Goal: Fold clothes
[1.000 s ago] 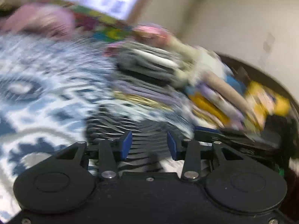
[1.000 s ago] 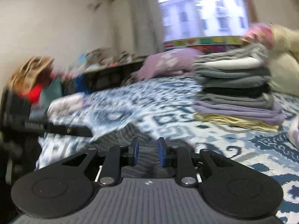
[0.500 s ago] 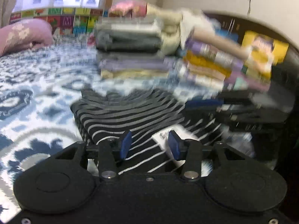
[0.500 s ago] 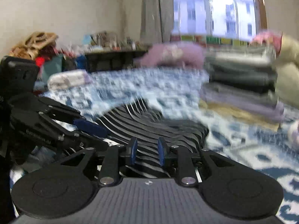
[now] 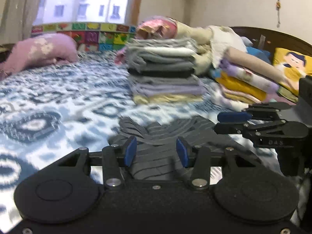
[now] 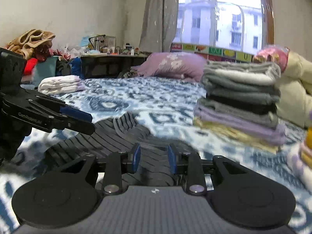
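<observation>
A: Starting up close: the left gripper (image 5: 155,151) has its blue pads spread wide, with the striped garment (image 5: 156,136) bunched between them. Fabric fills the gap, but I cannot tell whether the pads actually bite it.

B: And the right gripper (image 6: 153,157)?

A: Narrower gap, dark striped cloth (image 6: 109,136) packed between the pads, which appear to press its sides. I'd call that clenched on the garment. The motion blur makes it hard to say more.

B: Where does the garment sit?

A: On the blue patterned bedspread (image 5: 48,101), right in front of both tools, rumpled, one folded corner sticking up toward the middle of the bed. Each camera catches the other gripper coming in from the side, just beside the cloth's edge.

B: Any open room around it?

A: Plenty on the left. A wide stretch of bedspread (image 6: 136,97) runs from the garment back to the purple pillow (image 6: 171,66) under the window (image 6: 216,13).

B: And the right side?

A: Tighter. A tall stack of folded clothes (image 5: 163,70) stands near the garment's far edge, greys on top, lilac and pale yellow at the bottom. Beyond it lies a second, leaning pile (image 5: 249,78) against the dark headboard (image 5: 273,39).

B: Farther back?

A: A small folded white bundle (image 6: 60,83) sits at the bed's far left edge, and past that a cluttered dark desk (image 6: 109,58) stands by the wall.
</observation>
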`<state>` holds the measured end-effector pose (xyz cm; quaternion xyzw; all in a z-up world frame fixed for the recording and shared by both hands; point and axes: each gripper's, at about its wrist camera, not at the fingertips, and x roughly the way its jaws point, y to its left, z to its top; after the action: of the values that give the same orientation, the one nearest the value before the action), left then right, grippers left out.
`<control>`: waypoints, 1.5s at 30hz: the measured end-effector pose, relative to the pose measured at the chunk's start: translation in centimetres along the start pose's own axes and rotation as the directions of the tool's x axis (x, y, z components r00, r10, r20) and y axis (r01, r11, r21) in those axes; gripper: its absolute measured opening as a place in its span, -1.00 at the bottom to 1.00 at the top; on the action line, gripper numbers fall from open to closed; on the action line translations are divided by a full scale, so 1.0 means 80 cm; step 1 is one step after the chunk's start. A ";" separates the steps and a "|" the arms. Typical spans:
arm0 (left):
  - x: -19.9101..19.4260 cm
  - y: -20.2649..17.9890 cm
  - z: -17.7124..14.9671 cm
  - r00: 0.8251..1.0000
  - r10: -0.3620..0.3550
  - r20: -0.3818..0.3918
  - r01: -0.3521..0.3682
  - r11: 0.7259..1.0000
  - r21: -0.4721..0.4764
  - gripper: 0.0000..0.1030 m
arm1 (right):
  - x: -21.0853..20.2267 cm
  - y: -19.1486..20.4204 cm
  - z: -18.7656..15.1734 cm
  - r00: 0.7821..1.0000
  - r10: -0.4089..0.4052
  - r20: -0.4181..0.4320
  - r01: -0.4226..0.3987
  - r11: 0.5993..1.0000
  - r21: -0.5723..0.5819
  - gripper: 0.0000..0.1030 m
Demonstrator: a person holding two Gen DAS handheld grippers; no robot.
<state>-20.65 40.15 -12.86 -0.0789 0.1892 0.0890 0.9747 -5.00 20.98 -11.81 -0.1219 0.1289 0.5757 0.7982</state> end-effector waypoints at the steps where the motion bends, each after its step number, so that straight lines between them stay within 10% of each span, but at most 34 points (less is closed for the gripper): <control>1: 0.006 0.006 0.002 1.000 -0.002 0.002 0.002 1.000 -0.013 -0.15 | 0.008 -0.005 0.000 1.000 -0.003 0.005 0.003 1.000 0.012 -0.38; 7: 0.051 0.005 -0.023 0.988 0.052 -0.143 -0.044 0.997 0.060 -0.11 | 0.060 -0.052 -0.032 0.991 0.037 -0.132 -0.009 0.978 0.210 -0.38; 13: 0.040 0.000 -0.030 0.992 0.071 -0.102 -0.062 0.994 0.085 -0.07 | 0.055 -0.053 -0.038 0.991 0.039 -0.126 -0.008 0.973 0.230 -0.38; 19: -0.018 0.019 -0.025 0.996 0.080 -0.040 -0.088 0.962 -0.259 0.20 | 0.000 -0.058 -0.034 0.999 0.019 -0.046 0.004 0.890 0.457 0.06; 24: -0.076 -0.029 -0.019 0.997 0.032 0.077 -0.016 0.981 -0.194 0.16 | -0.062 0.006 -0.024 0.999 0.035 0.042 -0.045 0.963 0.266 -0.24; 28: -0.026 -0.066 -0.047 0.986 0.037 -0.164 -0.042 0.999 -0.026 0.05 | -0.038 0.032 -0.049 0.993 0.024 -0.117 0.001 0.979 0.204 -0.26; 35: -0.045 -0.064 -0.042 0.992 0.058 -0.113 -0.065 0.996 -0.063 0.10 | -0.041 0.025 -0.053 0.992 0.011 -0.129 0.021 0.969 0.245 -0.28; 37: -0.063 -0.045 -0.034 0.996 0.077 -0.042 -0.084 0.976 -0.202 0.42 | -0.058 0.019 -0.051 0.997 -0.003 -0.081 0.027 0.952 0.304 -0.12; 39: -0.064 -0.025 -0.035 0.996 0.082 -0.040 -0.091 0.935 -0.342 0.43 | -0.047 0.003 -0.058 0.995 0.008 -0.095 0.031 0.915 0.402 0.57; 45: -0.026 0.020 -0.060 0.991 -0.005 -0.137 -0.081 0.785 -0.614 0.43 | -0.014 -0.045 -0.082 0.990 0.050 -0.132 0.051 0.745 0.666 0.49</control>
<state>-24.53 40.52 -16.63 -0.3954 0.2149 0.1604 0.8785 -2.34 16.65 -17.37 0.1310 0.3822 0.4812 0.7779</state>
